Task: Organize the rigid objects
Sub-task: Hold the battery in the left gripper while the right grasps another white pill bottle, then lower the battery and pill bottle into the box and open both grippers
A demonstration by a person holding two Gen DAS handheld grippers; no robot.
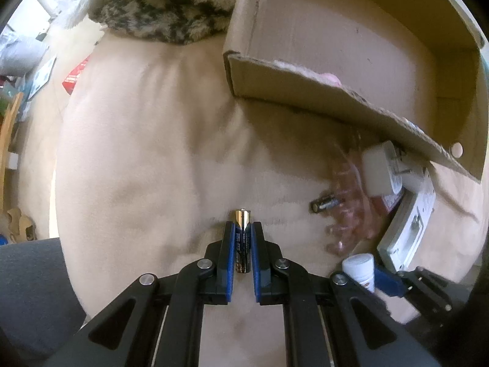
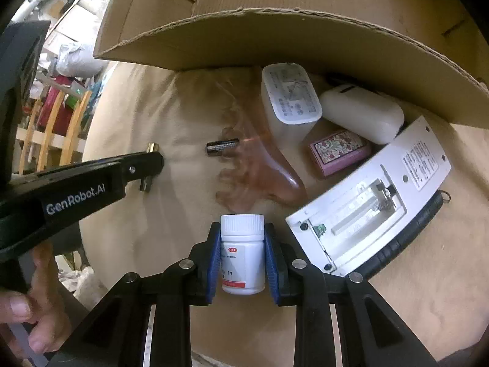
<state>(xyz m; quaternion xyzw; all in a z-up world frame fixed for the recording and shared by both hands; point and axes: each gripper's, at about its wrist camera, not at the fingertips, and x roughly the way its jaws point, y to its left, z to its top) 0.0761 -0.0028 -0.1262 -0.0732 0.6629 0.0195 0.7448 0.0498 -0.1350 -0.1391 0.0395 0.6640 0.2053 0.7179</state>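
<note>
The left gripper had its fingers pinching a battery lengthwise, gold end pointing forward, above the beige cushion. The right gripper had its fingers clamped on a white pill bottle, cap forward. A second battery lay on the cushion just beside a clear plastic piece. Near the cardboard box rested a white device with its battery bay open, a pink patterned box and two white containers.
</note>
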